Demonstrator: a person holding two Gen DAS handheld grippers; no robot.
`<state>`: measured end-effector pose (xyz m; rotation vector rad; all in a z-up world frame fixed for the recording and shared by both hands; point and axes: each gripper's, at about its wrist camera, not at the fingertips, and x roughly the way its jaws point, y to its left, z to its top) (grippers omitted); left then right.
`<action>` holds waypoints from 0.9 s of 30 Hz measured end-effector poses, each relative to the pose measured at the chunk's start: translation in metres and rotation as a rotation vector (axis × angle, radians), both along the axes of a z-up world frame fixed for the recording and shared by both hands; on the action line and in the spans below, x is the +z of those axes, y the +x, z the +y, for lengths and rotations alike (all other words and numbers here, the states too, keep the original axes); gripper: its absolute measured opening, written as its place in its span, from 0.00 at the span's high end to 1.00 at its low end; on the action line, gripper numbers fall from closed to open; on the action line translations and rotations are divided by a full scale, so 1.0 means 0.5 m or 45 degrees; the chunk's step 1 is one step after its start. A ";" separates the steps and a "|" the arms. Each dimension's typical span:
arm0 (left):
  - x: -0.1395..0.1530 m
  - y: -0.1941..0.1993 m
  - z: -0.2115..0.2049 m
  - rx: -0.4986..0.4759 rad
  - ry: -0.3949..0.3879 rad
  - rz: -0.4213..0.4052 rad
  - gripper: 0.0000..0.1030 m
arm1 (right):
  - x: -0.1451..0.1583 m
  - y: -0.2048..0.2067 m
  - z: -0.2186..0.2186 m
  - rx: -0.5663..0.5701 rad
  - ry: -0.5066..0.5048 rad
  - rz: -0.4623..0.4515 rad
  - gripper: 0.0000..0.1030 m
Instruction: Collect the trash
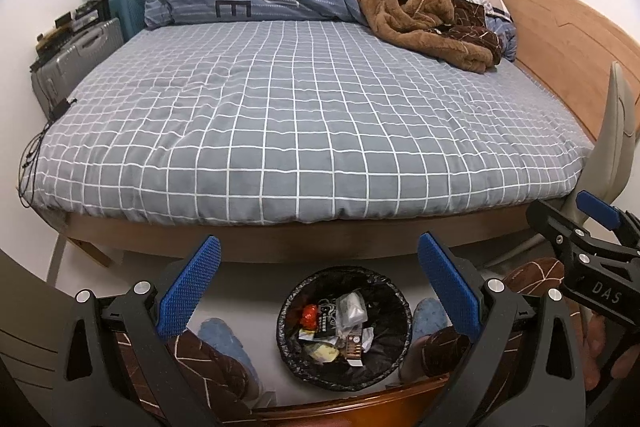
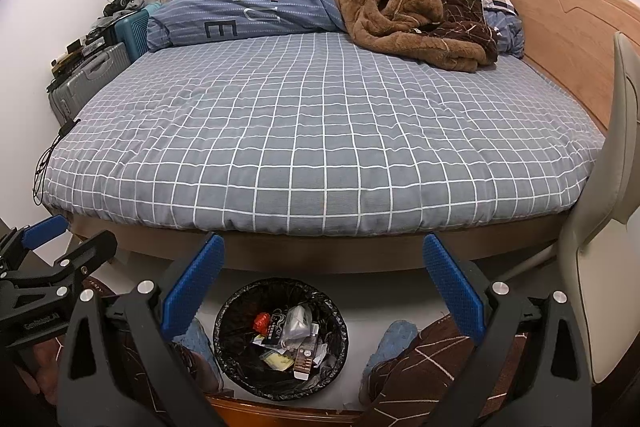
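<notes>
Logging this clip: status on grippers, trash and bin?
Left gripper open, empty. Right gripper open, empty. Trash bin on floor below, wrappers inside. Bed shows no trash; nothing blocking.

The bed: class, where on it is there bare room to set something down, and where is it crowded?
The bed is bare across the checked sheet, from the front edge back to the folded blue duvet and the brown blanket. Those two crowd the far strip by the window. On the floor, the trash bin stands close between two blue slippers.
</notes>
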<state>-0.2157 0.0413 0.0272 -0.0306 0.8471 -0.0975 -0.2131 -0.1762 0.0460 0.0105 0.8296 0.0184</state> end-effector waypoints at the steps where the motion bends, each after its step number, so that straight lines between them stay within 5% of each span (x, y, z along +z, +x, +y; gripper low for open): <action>1: 0.000 0.000 -0.001 -0.005 0.002 0.002 0.06 | -0.001 0.000 0.000 0.000 0.001 0.001 0.07; 27: -0.009 0.003 -0.004 0.003 0.026 0.020 0.06 | -0.013 -0.003 0.008 0.008 0.002 0.009 0.07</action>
